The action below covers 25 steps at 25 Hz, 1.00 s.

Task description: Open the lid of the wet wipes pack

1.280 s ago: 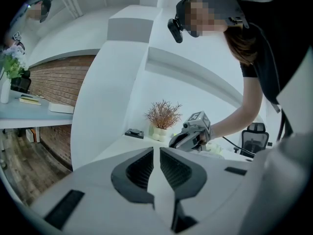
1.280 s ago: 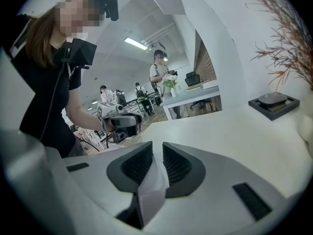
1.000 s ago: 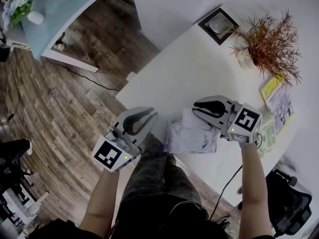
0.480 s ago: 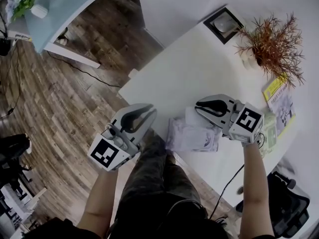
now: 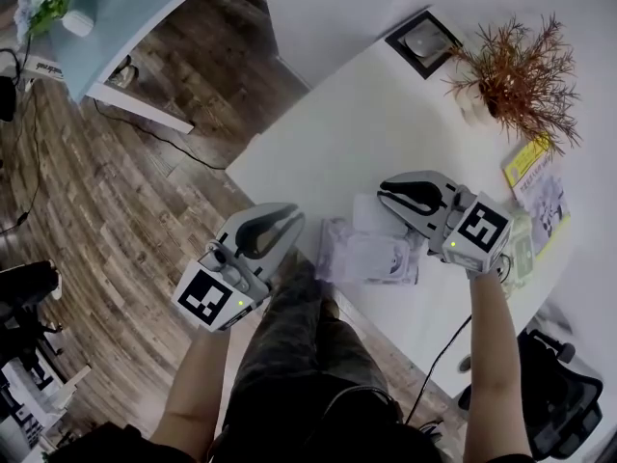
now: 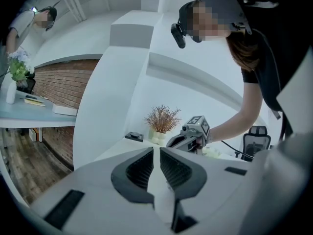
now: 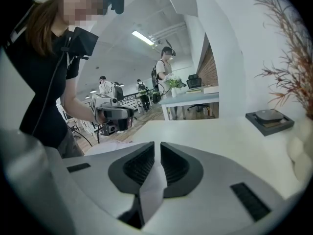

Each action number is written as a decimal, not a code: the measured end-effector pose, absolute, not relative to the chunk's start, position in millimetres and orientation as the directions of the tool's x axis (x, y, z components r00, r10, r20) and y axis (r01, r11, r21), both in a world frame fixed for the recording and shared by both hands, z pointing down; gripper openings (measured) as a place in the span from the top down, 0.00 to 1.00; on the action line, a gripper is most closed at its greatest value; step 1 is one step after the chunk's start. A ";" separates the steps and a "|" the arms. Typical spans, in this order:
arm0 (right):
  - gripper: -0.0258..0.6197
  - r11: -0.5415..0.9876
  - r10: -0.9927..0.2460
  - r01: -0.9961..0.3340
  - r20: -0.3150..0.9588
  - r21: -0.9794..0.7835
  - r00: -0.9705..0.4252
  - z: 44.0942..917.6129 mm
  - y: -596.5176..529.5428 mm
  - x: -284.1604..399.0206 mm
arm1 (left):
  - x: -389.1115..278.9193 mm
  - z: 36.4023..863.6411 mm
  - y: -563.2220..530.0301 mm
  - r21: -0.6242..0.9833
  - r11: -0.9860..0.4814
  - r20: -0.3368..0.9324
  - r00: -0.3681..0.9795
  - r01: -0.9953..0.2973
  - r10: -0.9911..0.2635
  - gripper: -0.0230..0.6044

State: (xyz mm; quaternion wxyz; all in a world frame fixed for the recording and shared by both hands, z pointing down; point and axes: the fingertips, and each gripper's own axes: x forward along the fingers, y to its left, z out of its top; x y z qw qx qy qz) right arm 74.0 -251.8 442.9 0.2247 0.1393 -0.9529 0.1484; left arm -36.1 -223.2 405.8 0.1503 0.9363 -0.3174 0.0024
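Observation:
The crinkled wet wipes pack (image 5: 369, 258) lies near the table's front edge, between the two grippers. A white flap (image 5: 370, 216) stands at its far side. My right gripper (image 5: 384, 195) reaches in from the right, its tips at the flap's top. Its jaws have just been closing, and the right gripper view (image 7: 157, 143) shows a thin white sheet in the narrow slit between them. My left gripper (image 5: 297, 220) hovers at the table edge, left of the pack and apart from it. It is shut, and I see nothing held (image 6: 156, 149). The pack (image 7: 107, 148) shows pale beyond the right jaws.
A dried plant (image 5: 516, 70) in a white pot stands at the back right, with a dark square tray (image 5: 424, 41) behind it. Booklets (image 5: 535, 191) lie at the right edge. A black chair (image 5: 559, 379) and a cable are below the table. People stand far off.
The right gripper has rolled a little and edged toward the flap. The left gripper and the pack have stayed where they were.

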 end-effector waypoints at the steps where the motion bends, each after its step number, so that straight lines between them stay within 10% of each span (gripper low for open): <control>1: 0.88 0.914 -0.215 -0.346 0.468 -0.214 -0.857 441.7 -253.0 76.6 | -35.4 405.6 -221.6 0.280 -0.754 0.100 0.799 -0.594 -0.593 0.88; 25: 0.93 0.844 -0.411 -0.520 0.466 -0.132 -0.783 423.6 -198.7 127.4 | 0.5 394.6 -174.5 0.223 -0.791 0.085 0.819 -0.570 -0.567 0.93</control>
